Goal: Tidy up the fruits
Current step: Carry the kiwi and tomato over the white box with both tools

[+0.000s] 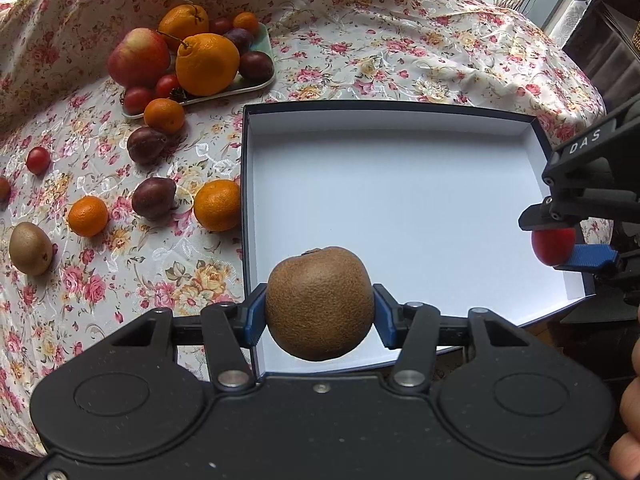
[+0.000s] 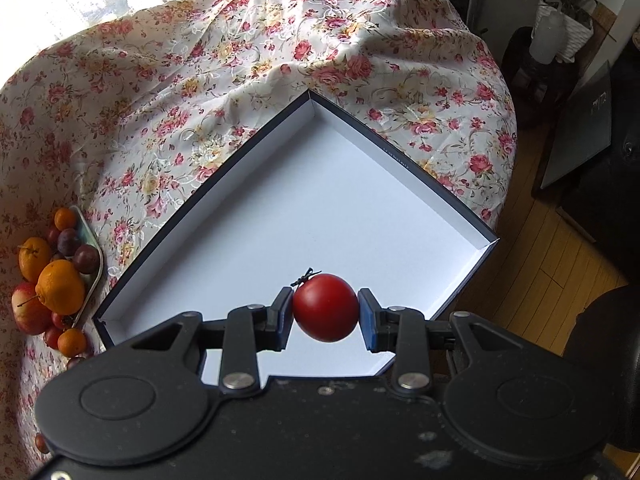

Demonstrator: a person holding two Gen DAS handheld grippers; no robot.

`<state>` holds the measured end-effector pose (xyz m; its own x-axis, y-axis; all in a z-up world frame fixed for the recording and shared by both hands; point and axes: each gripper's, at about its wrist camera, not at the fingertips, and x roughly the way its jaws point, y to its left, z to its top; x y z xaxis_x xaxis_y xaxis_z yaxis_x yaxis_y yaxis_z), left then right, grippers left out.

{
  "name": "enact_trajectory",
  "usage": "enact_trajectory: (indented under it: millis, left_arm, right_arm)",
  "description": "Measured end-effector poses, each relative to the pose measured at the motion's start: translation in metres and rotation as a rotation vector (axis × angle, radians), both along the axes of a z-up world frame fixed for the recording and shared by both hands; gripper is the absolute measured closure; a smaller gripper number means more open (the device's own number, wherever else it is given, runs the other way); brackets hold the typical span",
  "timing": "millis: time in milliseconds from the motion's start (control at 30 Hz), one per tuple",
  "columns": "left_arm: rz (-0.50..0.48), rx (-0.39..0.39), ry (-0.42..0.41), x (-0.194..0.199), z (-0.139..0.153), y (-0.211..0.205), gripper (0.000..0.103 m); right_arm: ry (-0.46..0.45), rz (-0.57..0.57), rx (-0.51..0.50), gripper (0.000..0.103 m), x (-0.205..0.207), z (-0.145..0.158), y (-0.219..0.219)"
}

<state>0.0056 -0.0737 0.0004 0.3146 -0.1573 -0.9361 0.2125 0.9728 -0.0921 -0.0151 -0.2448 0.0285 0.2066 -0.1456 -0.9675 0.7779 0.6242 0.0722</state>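
Note:
My left gripper (image 1: 320, 306) is shut on a brown kiwi (image 1: 320, 302), held above the near left corner of a white-lined, dark-walled box (image 1: 392, 200). My right gripper (image 2: 325, 312) is shut on a small red tomato (image 2: 325, 307) over the box's (image 2: 304, 216) near part. The left wrist view shows that gripper (image 1: 560, 242) with the tomato (image 1: 552, 245) at the box's right wall. The box holds no fruit.
A pale green tray (image 1: 256, 80) at the back left carries an apple (image 1: 138, 58), oranges, plums and tomatoes. Loose tangerines (image 1: 218, 205), plums (image 1: 154, 198), a tomato (image 1: 38, 160) and a second kiwi (image 1: 30, 249) lie on the floral cloth (image 1: 360, 52). Wooden floor (image 2: 532, 280) lies beyond the table's right edge.

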Motion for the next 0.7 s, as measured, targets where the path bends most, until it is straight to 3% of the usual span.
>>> enact_trajectory:
  millis: [433,600,700]
  left_arm:
    - [-0.027,0.084,-0.01,0.023,0.003,-0.013,0.045]
    - [-0.052,0.028,0.075,0.028,-0.005,-0.008,0.045]
    - [-0.04,0.032,0.08,0.029,-0.01,-0.007,0.045]
  right_arm:
    - [0.025,-0.042,-0.005,0.068,0.015,0.001,0.005]
    - [0.045,-0.025,-0.054,0.068,0.019,-0.005,0.012]
    - [0.071,0.011,-0.042,0.068,0.021,-0.015,0.012]
